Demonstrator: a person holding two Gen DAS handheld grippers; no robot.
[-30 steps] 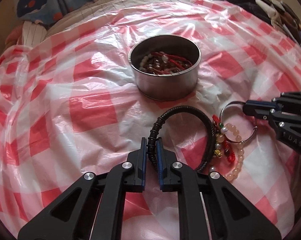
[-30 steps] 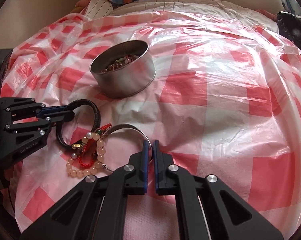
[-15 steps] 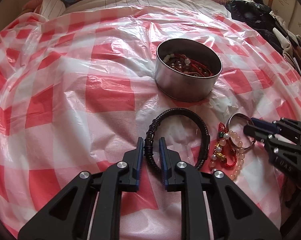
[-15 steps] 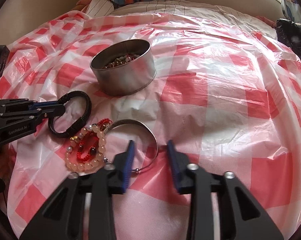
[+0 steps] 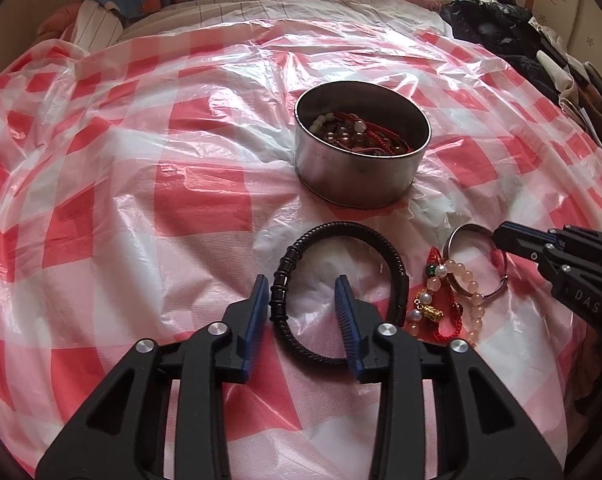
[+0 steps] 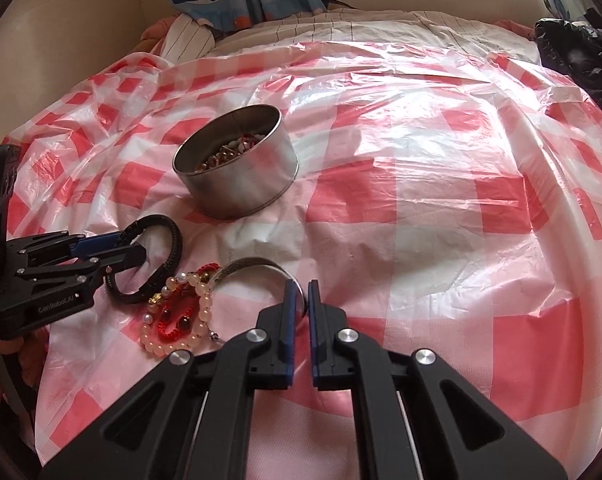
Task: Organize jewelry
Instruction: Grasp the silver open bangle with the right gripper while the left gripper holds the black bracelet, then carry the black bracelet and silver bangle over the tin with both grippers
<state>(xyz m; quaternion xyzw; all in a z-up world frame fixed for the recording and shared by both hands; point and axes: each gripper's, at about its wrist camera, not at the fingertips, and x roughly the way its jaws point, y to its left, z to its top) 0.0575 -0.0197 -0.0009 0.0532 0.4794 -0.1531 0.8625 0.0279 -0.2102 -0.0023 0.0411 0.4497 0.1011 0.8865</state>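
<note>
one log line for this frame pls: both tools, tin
left tool: opening, black bracelet between pads | right tool: shut on silver bangle | tin: holds beads

White lettering "GenRoboAI" stands on the side of the black plastic left claw (image 6: 139, 249), seen from the right wrist. From the left wrist, the black plastic right claw (image 5: 499, 236) shows only the partial letters "DAS"; the rest is cut off.

The tin (image 6: 237, 184) wall hides most of its beads; the dark clothing (image 5: 513, 36) (possibly a jacket) is cut off.
</note>
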